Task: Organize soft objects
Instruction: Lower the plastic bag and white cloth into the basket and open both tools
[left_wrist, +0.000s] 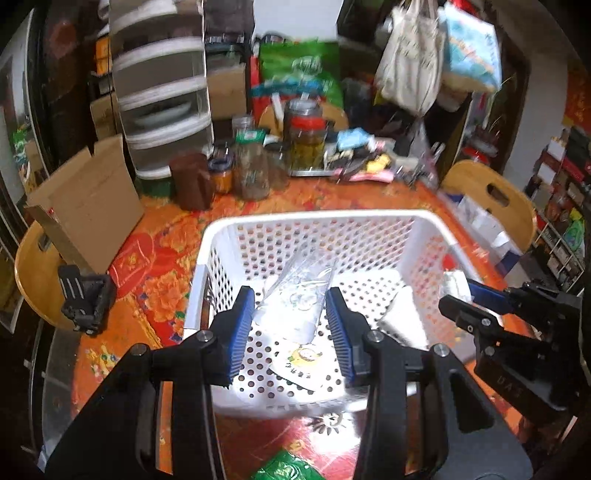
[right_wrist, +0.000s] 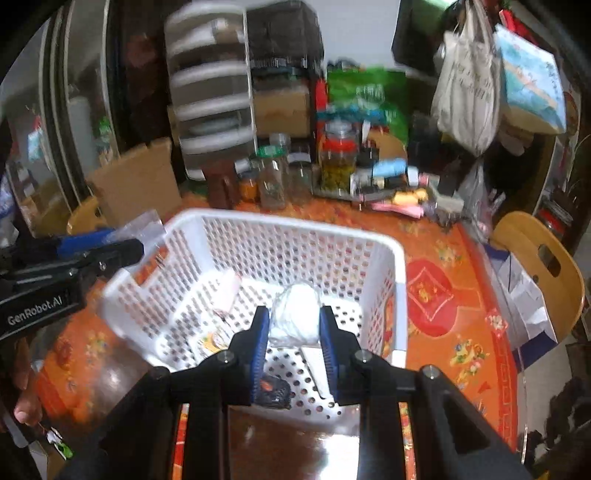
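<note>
I see the orange surface (left_wrist: 155, 254) carrying the white basket (left_wrist: 314, 221). My left gripper (left_wrist: 291, 328) clamps a clear plastic pouch (left_wrist: 295, 295) above the basket floor. My right gripper (right_wrist: 291, 328) pinches a white soft bundle (right_wrist: 295, 314) over the basket (both views blurred).

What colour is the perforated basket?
White basket; clearest in the right wrist view.

White perforated basket (left_wrist: 369, 221) holds clear bag (left_wrist: 295, 295), white bundle (right_wrist: 295, 314) (both crumpled).
</note>
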